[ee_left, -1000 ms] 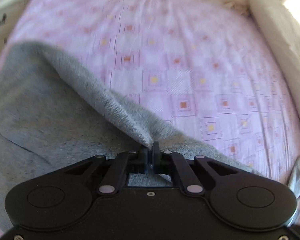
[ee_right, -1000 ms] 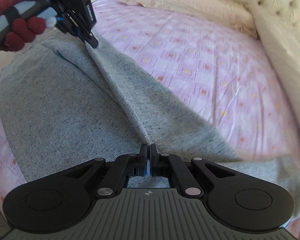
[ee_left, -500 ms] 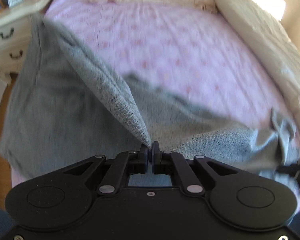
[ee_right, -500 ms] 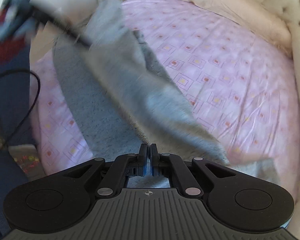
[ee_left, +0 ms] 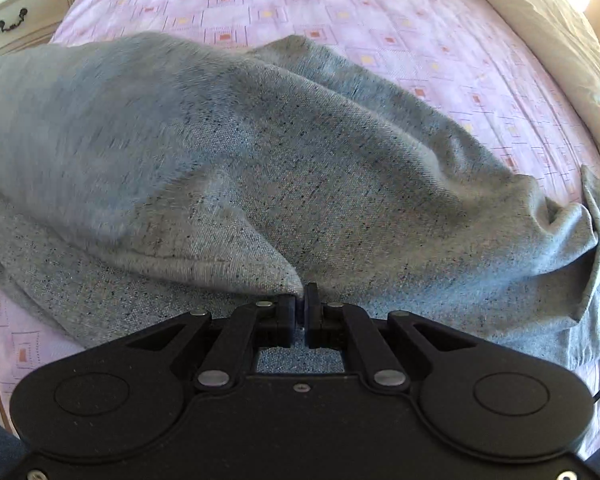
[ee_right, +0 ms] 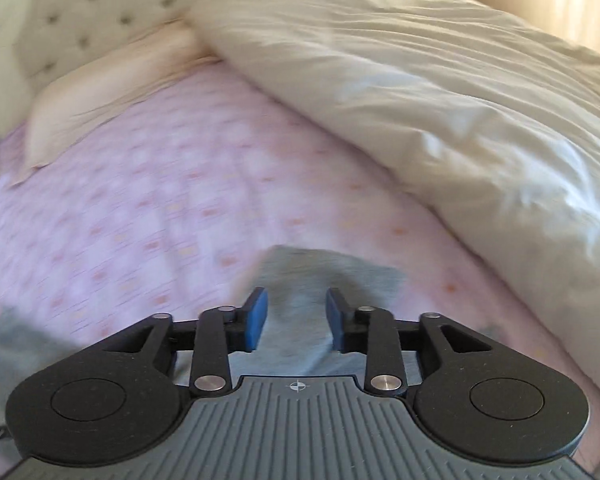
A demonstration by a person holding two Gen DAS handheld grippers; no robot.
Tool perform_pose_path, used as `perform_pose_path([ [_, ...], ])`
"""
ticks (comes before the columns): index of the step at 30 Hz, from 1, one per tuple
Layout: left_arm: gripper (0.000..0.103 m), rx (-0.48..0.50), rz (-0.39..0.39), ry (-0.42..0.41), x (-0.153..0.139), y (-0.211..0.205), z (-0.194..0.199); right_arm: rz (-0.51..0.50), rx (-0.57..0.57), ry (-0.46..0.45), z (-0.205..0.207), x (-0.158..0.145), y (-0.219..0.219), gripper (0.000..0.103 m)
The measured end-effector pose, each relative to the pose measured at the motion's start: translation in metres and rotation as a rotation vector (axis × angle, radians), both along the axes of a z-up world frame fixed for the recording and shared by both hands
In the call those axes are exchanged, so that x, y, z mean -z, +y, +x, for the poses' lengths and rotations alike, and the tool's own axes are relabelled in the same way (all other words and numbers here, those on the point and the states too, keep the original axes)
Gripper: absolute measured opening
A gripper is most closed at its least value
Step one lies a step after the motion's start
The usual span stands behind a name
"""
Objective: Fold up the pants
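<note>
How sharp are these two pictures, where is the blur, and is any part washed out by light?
Left wrist view: the grey speckled fabric pants are crisp near the shut left tool, smeared at the left edge; fisheye bends the pink patterned bedsheet. Right wrist view: the sheet is motion-blurred, and the cream duvet glares white at right.

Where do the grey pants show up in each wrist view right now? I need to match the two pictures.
Left wrist: the grey pants fill the middle of the picture from the left edge to the right, a fold pinched in the shut left gripper.
Right wrist: only a small end of them shows, low centre, behind the open right gripper.
Shared landmark: the pink patterned bedsheet.
</note>
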State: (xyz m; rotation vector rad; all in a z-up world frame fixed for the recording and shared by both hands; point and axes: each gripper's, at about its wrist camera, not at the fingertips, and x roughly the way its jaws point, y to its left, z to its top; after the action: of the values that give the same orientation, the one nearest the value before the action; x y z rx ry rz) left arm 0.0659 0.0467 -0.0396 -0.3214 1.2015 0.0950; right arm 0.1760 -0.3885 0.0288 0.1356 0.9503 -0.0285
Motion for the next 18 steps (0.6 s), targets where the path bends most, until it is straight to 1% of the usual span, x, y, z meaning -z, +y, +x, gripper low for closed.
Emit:
perform_pose_path([
  [4,0.005,-0.014,-0.014,0.003,0.000,0.003,-0.001,-0.033,-0.018,0.027,0.015,0.022,0.018,0.038],
  [8,0.005,-0.019,-0.024,-0.003,0.005,0.006,-0.002,-0.070,-0.028,0.047,0.042,0.039,0.050,0.038],
  [11,0.005,-0.018,-0.027,-0.010,0.007,0.007,-0.002,-0.143,-0.011,0.058,0.058,0.053,0.074,0.038],
  [13,0.005,-0.015,-0.026,-0.016,0.008,0.008,-0.009,-0.196,-0.012,0.081,0.064,0.065,0.085,0.038],
  [16,0.005,-0.006,-0.015,-0.028,0.014,0.007,-0.020,-0.332,-0.036,0.141,0.066,0.084,0.098,0.038],
  [18,0.005,0.002,-0.005,-0.034,0.013,0.003,-0.019,-0.385,-0.051,0.126,0.064,0.086,0.100,0.040],
])
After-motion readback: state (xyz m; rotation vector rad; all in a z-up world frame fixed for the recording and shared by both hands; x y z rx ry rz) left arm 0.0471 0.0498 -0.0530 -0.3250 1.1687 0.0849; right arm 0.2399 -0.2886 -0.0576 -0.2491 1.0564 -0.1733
